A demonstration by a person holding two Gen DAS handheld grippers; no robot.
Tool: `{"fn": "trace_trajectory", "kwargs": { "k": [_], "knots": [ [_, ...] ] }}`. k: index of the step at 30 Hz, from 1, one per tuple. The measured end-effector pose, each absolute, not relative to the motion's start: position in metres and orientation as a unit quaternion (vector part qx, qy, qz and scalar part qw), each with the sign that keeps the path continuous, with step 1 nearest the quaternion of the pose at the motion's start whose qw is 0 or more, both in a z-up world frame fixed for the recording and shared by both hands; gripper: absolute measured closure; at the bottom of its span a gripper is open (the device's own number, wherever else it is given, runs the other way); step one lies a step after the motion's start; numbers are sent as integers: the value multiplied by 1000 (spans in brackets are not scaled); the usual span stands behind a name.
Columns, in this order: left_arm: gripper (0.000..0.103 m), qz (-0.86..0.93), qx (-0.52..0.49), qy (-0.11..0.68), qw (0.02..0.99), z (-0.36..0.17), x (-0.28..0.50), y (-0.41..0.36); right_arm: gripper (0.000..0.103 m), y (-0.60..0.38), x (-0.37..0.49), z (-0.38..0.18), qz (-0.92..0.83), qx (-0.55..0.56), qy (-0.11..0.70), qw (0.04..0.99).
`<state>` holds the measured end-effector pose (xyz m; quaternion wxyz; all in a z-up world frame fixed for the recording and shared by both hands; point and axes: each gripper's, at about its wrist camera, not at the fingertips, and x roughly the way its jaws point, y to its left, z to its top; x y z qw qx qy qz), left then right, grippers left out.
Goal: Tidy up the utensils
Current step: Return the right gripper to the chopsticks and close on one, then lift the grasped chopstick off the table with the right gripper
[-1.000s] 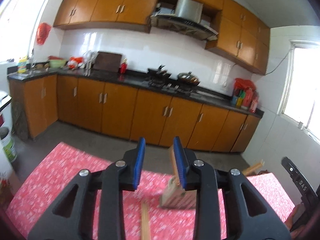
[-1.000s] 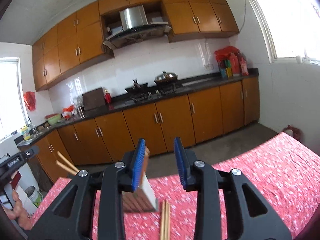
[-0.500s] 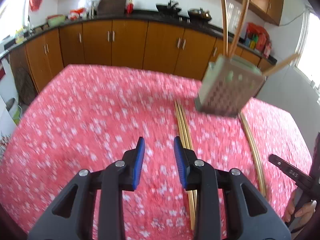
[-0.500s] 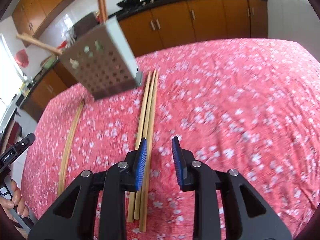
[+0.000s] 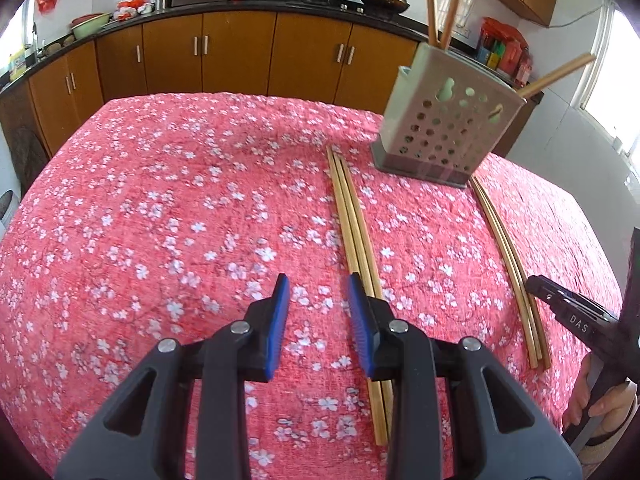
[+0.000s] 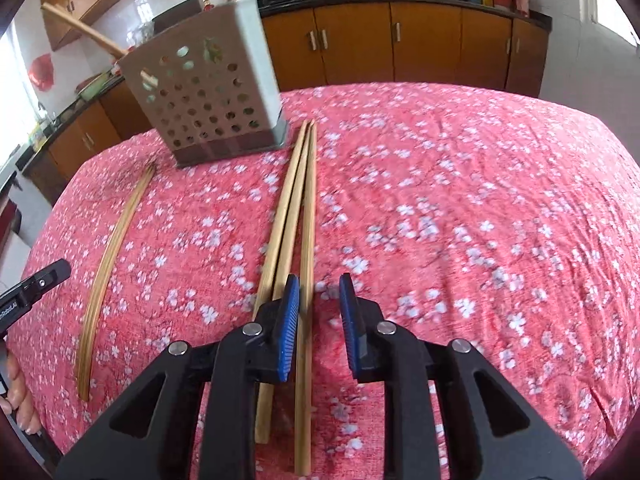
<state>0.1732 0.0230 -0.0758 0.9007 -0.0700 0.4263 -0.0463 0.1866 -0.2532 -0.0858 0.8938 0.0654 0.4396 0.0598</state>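
A grey perforated utensil holder point(image 5: 444, 136) point(image 6: 208, 104) stands on the red floral tablecloth with a few chopsticks in it. Three loose chopsticks point(image 6: 288, 220) lie in front of it. My right gripper point(image 6: 320, 284) hangs low over their near part with its jaws closing. The rightmost stick lies between the pads, untouched, and the other two run under the left finger. My left gripper point(image 5: 316, 284) is open over bare cloth. Another chopstick bundle point(image 5: 352, 220) runs just beyond its right finger.
In the left wrist view the right gripper point(image 5: 568, 312) hovers at the right group of chopsticks point(image 5: 504, 248), with a hand point(image 5: 600, 400) behind it. Across the floor beyond the table's point(image 5: 160, 160) far edge stand brown kitchen cabinets point(image 5: 240, 52).
Both grippers have dropped and tipped down, from facing the cabinets to hanging close over the tablecloth and chopsticks. The right jaws have narrowed.
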Motion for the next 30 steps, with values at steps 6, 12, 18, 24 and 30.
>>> {"fn": "trace_trajectory", "kwargs": {
  "k": [6, 12, 18, 24, 30],
  "knots": [
    [72, -65, -63, 437, 895, -82, 173, 13, 95, -256, 189, -89, 16, 35, 430, 902],
    [77, -79, -47, 444, 891, -88, 173, 3, 95, -285, 192, -89, -11, 80, 434, 897],
    [83, -68, -10, 450, 890, -95, 174, -7, 95, -284, 190, -88, -11, 71, 431, 899],
    [84, -47, -5, 455, 889, -98, 180, -4, 95, -276, 189, -89, 9, 66, 434, 898],
    [95, -19, 11, 451, 892, -99, 192, -2, 95, -266, 192, -89, 18, 38, 430, 902]
  ]
}}
